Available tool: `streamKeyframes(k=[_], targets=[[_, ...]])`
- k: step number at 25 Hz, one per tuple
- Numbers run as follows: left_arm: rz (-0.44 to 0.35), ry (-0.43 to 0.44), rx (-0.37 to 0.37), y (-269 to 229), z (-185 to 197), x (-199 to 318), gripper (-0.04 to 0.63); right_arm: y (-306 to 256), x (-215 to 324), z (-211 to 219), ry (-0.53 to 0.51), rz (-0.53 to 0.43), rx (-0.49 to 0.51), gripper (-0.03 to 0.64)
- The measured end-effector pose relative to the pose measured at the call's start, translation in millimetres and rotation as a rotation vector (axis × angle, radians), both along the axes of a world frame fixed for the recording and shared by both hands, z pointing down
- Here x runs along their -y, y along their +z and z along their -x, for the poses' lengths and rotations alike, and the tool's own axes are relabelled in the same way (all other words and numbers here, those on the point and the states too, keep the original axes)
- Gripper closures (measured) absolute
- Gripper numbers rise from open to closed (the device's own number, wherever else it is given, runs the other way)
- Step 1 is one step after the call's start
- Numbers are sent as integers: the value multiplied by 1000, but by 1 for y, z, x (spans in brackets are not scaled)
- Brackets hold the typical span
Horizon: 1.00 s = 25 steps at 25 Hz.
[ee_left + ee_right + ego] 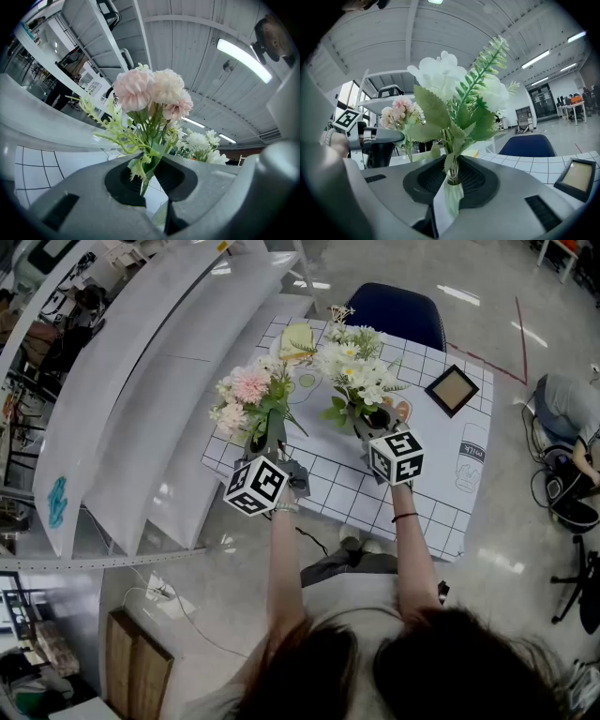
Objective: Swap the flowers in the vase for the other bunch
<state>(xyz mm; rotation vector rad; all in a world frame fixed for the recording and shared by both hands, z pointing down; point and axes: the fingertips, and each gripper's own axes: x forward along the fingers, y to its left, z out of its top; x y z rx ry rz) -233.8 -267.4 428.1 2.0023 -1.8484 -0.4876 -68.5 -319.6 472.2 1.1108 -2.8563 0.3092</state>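
your left claw (149, 174) is clamped on the stems of the pink bunch (152, 96), and your right claw (452, 180) is clamped on the wrapped stems of the white bunch (454, 86). both bunches stand upright, side by side, over the gridded tabletop (337, 486).

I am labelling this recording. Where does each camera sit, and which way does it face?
Head view: on the person's head, facing down at the table; shows hair, both arms, left tool and right tool.
Left gripper view: on the left tool, facing along its jaws, shut on the pink bunch; ceiling behind.
Right gripper view: on the right tool, facing across the table, jaws shut on the white bunch; shows the left hand.
Shared: both gripper views show both bunches.
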Motion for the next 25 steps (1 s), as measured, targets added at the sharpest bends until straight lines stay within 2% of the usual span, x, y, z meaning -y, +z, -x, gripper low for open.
streamKeyframes(k=[10,25], targets=[[2,-9,-5,3,2,-5,548,14,-3,-2,-2,25,-45,561],[0,-12,-24,6,8,-12,548,15,-7,0,21,9,-70,561]])
